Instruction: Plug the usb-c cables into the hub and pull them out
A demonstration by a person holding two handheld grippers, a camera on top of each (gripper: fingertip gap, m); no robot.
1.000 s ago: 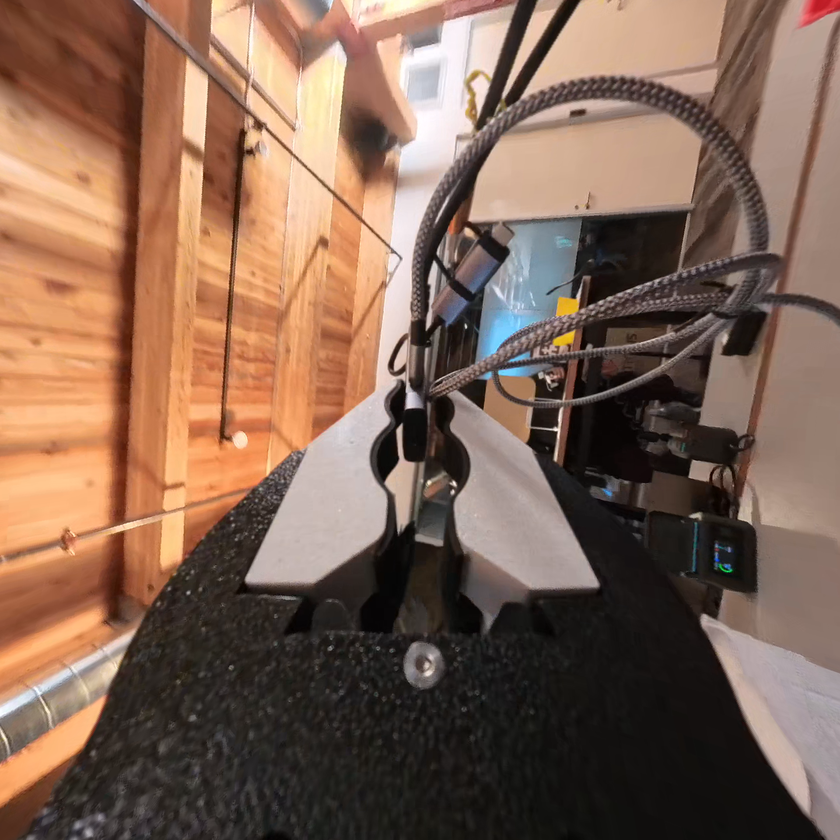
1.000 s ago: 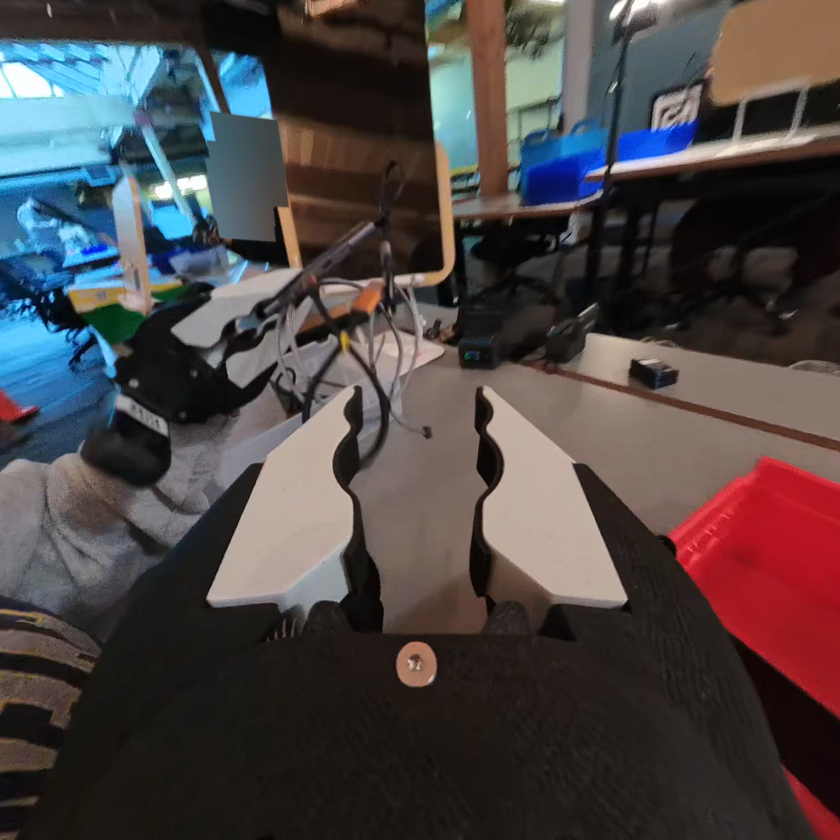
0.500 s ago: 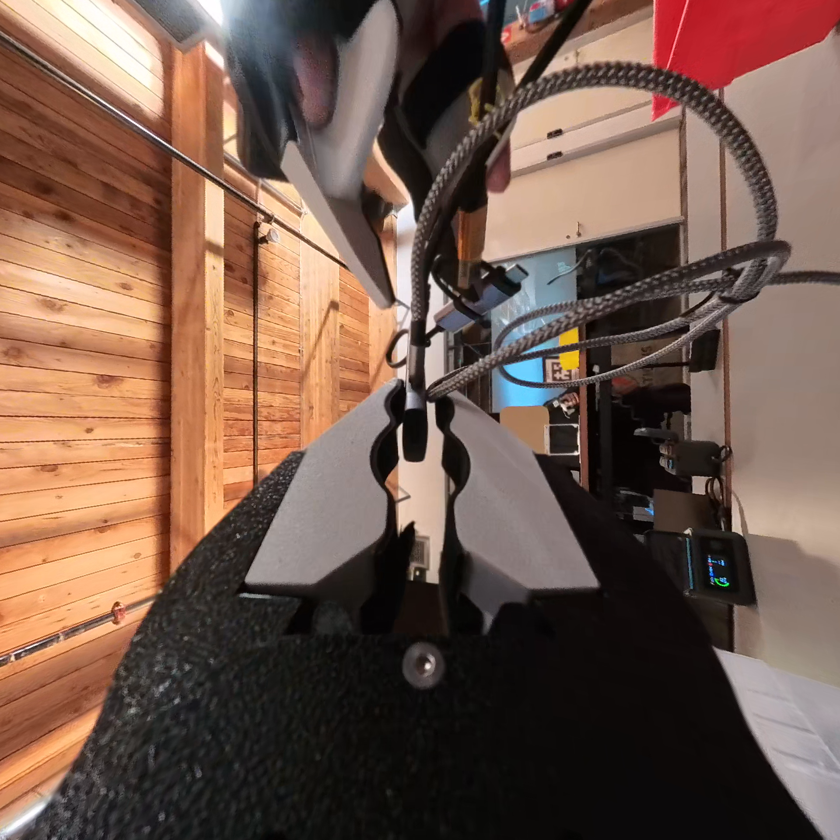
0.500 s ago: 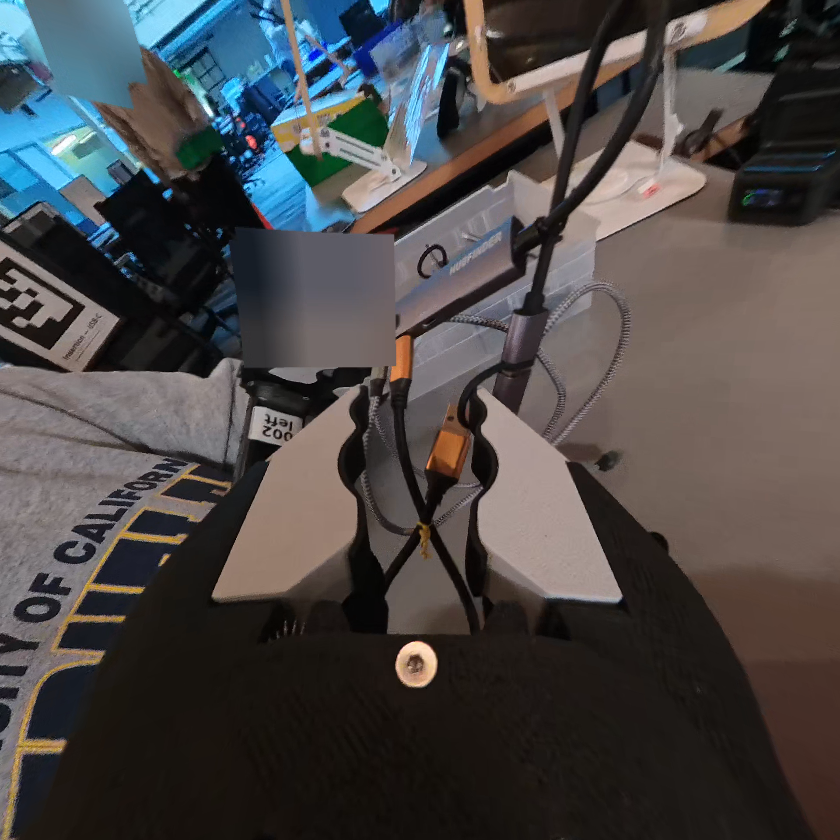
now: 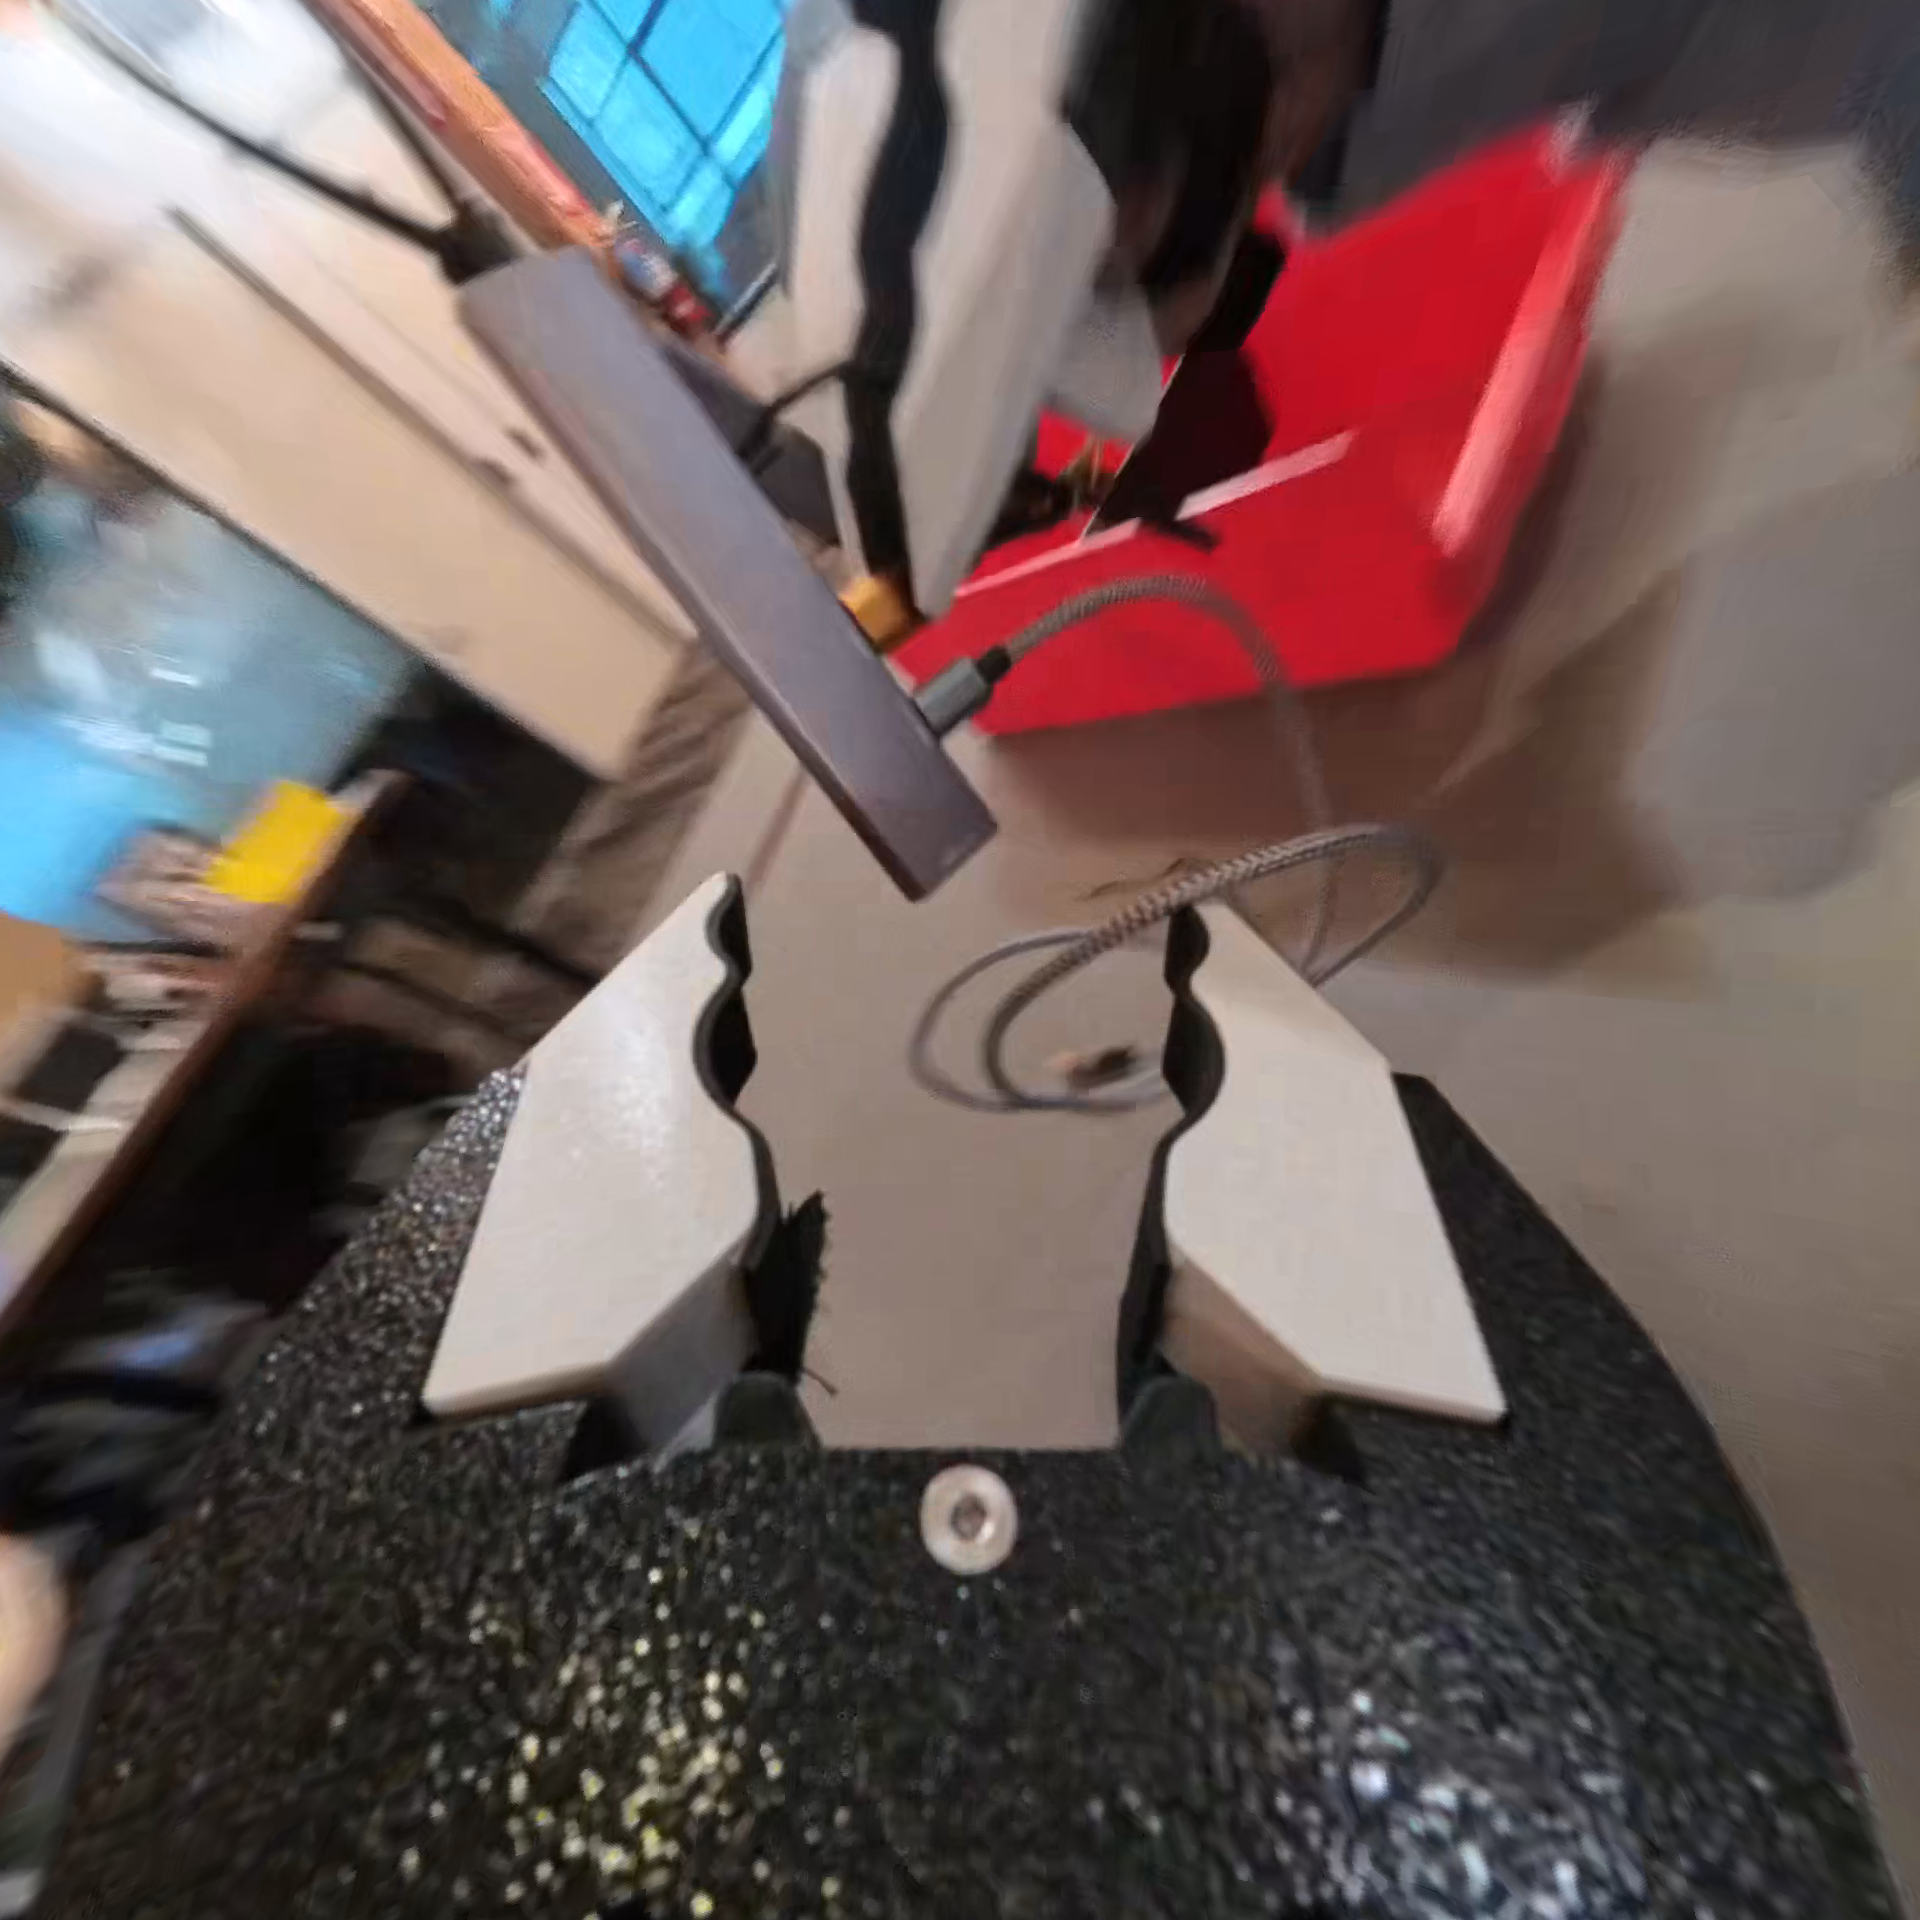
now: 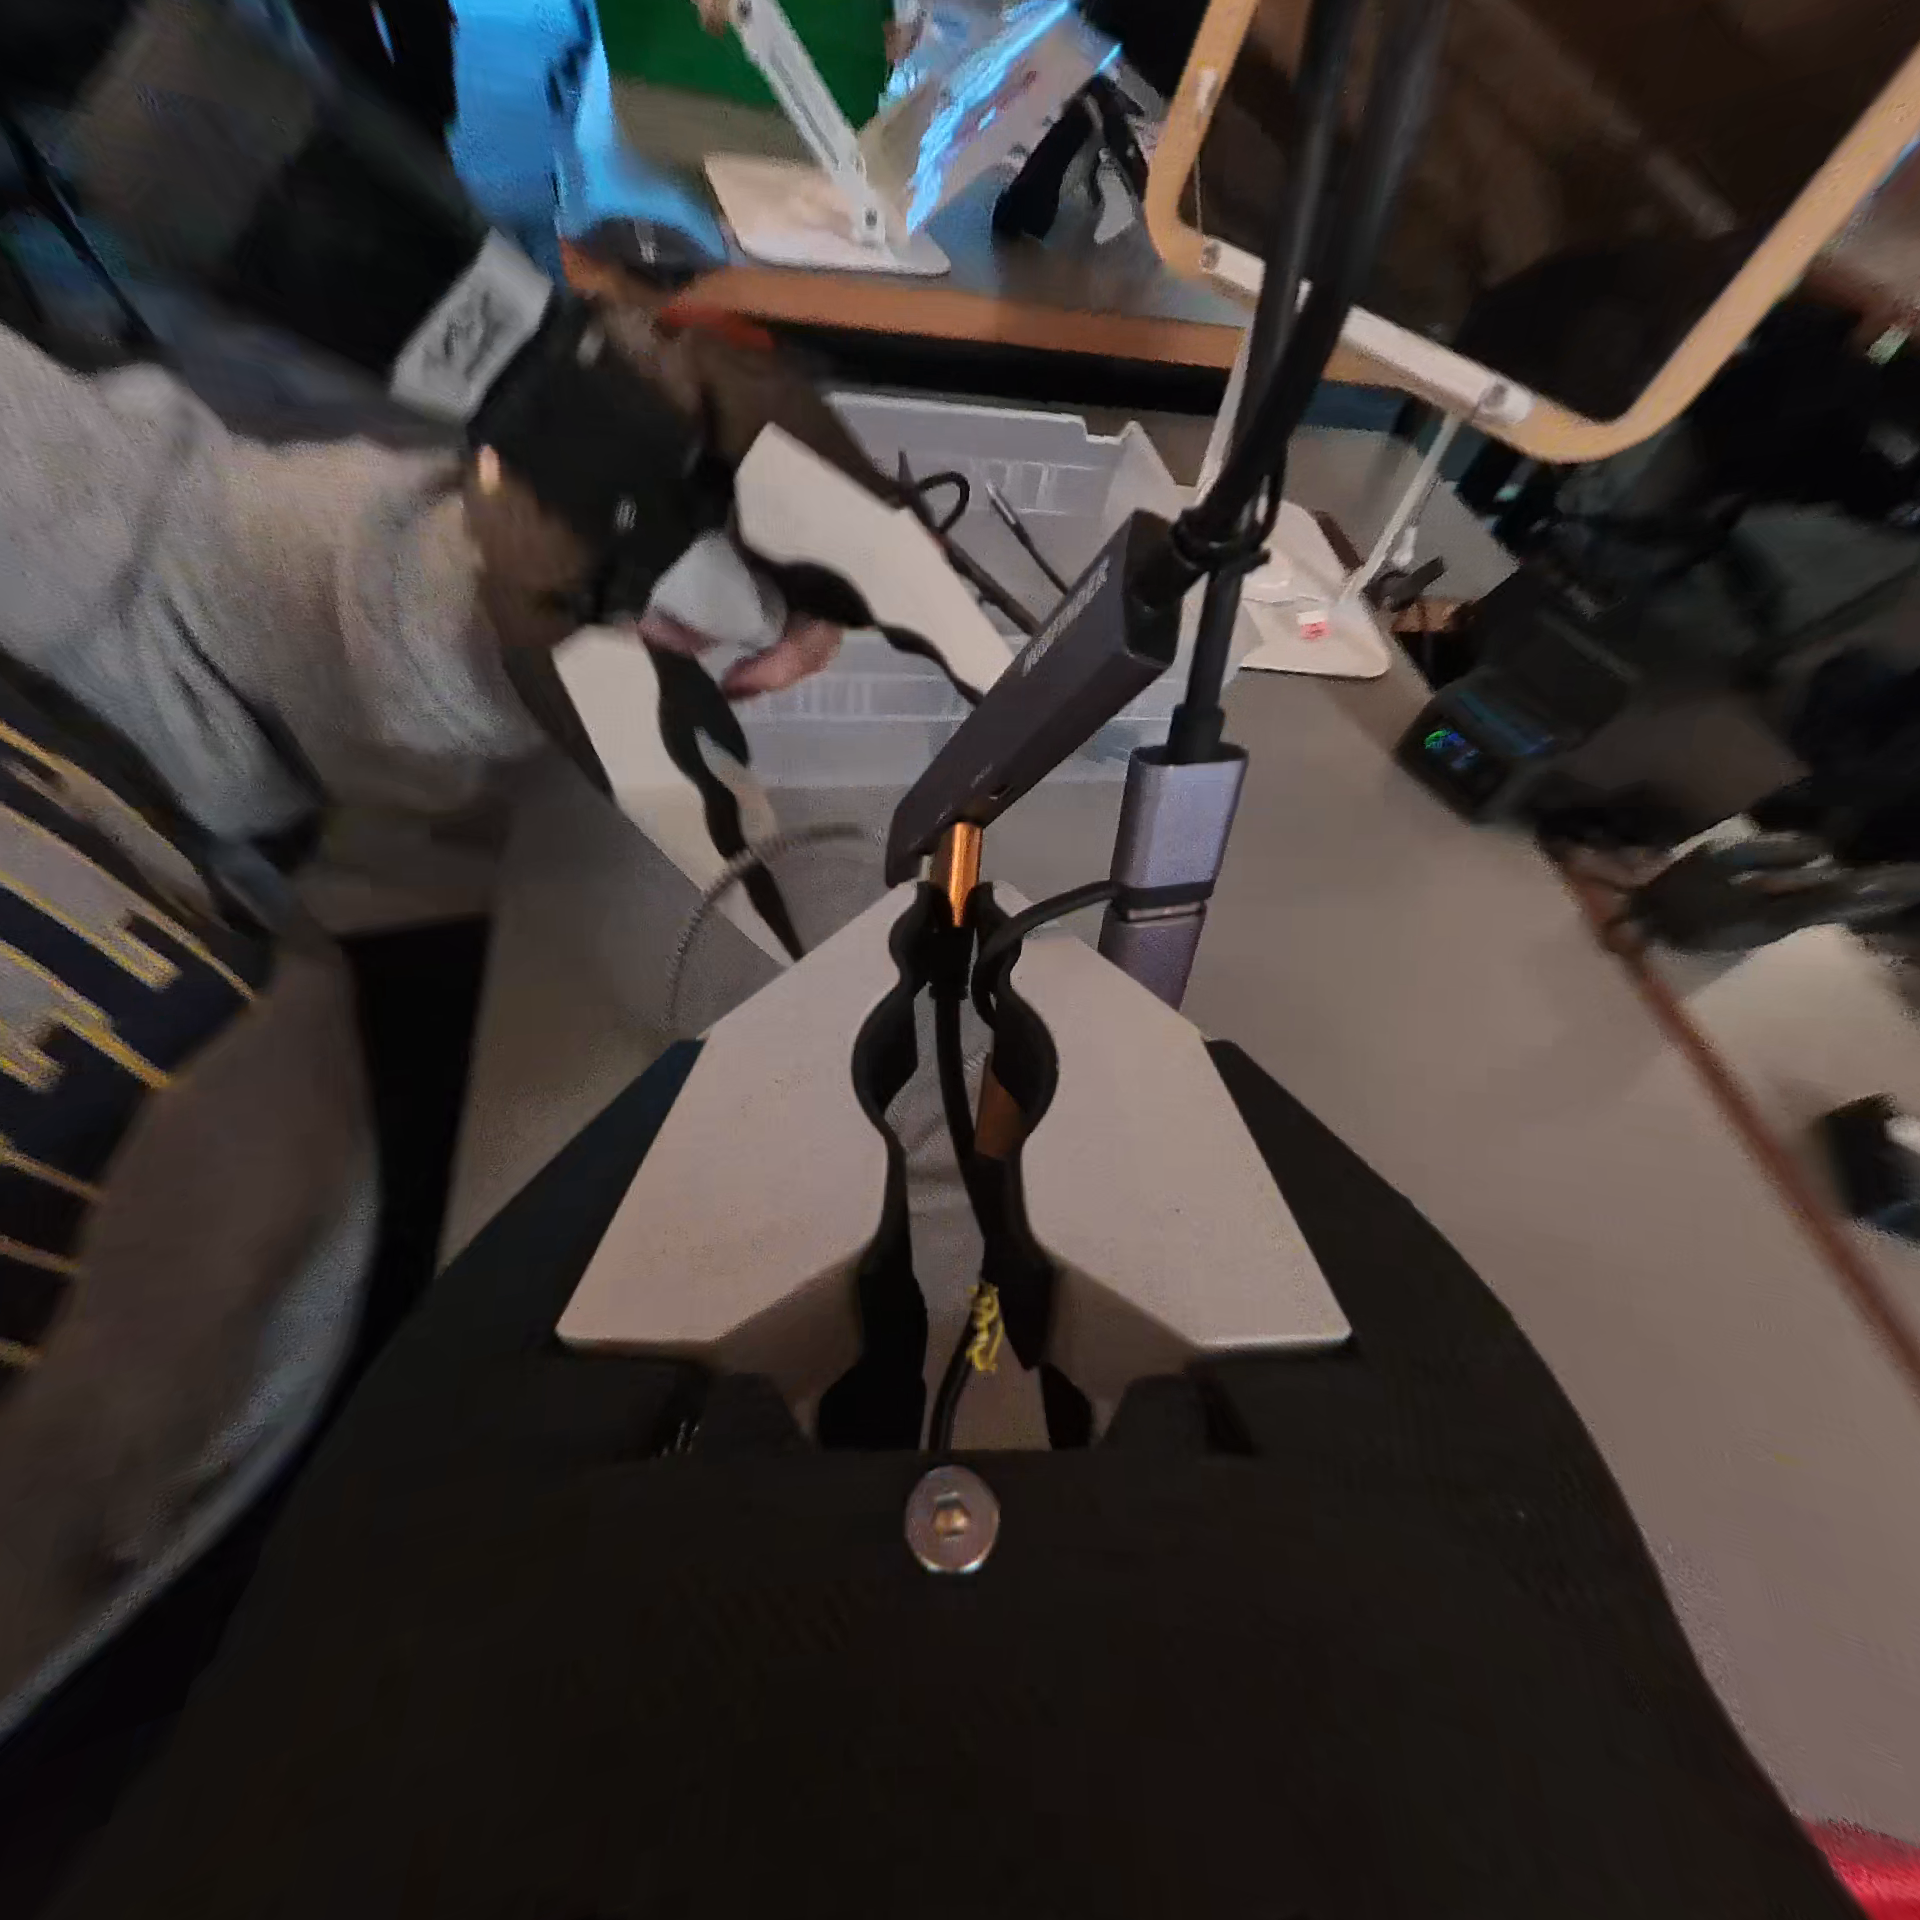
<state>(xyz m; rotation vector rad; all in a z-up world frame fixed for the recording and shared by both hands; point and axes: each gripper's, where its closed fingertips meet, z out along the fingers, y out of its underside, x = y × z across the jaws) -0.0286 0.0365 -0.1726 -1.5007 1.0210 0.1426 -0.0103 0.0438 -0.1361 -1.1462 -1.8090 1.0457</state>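
Observation:
In the left wrist view my left gripper point(image 5: 956, 925) is open and empty above the grey table. The dark grey hub point(image 5: 748, 582) hangs in front of it, with a grey braided cable's plug point(image 5: 956, 696) in its side. That cable's loops point(image 5: 1143, 987) lie on the table. In the right wrist view my right gripper point(image 6: 951, 914) is shut on the orange plug point(image 6: 956, 873) of a black cable, and the plug meets the hub's point(image 6: 1039, 707) lower end. The orange plug also shows in the left wrist view point(image 5: 878, 608).
A red bin point(image 5: 1299, 520) stands behind the hub. A grey adapter point(image 6: 1174, 831) hangs on a black lead right of the hub. A clear plastic box point(image 6: 987, 468) and a small black device with a lit screen point(image 6: 1475, 748) are farther back. A person's grey sleeve point(image 6: 208, 582) is at the left.
My left gripper let go of the grey braided cable's plug, opened wide and swung down toward the table. My right gripper closed on the orange plug at the hub.

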